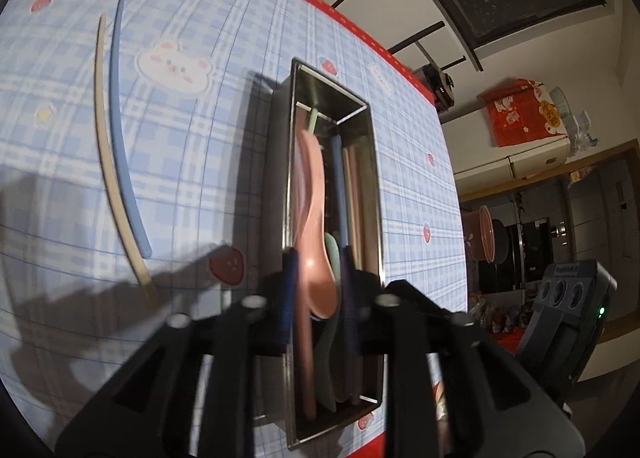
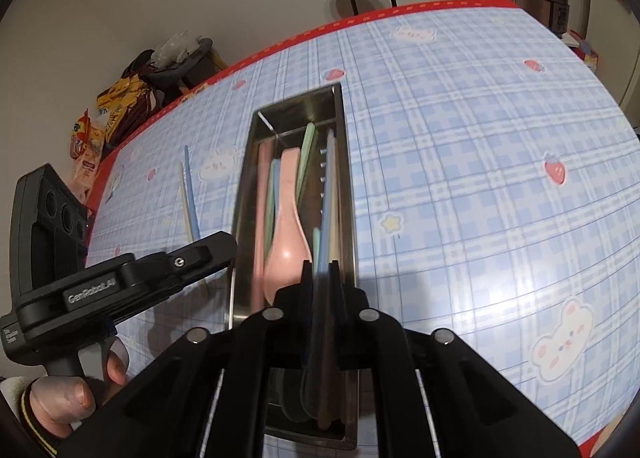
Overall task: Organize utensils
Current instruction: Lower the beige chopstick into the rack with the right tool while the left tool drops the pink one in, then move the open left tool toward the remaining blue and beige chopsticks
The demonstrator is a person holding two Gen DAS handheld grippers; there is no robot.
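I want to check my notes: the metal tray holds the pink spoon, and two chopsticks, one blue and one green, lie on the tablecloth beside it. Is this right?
Not quite. In the left wrist view, the chopsticks on the tablecloth are a blue one and a cream one, not green. The metal tray does hold the pink spoon.

Left hand-held gripper (image 1: 318,282) fingers stand slightly apart; right hand-held gripper (image 2: 321,278) fingers nearly touch.

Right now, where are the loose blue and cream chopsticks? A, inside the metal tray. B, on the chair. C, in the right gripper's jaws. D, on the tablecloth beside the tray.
D: the blue chopstick and the cream chopstick lie side by side on the tablecloth, apart from the tray.
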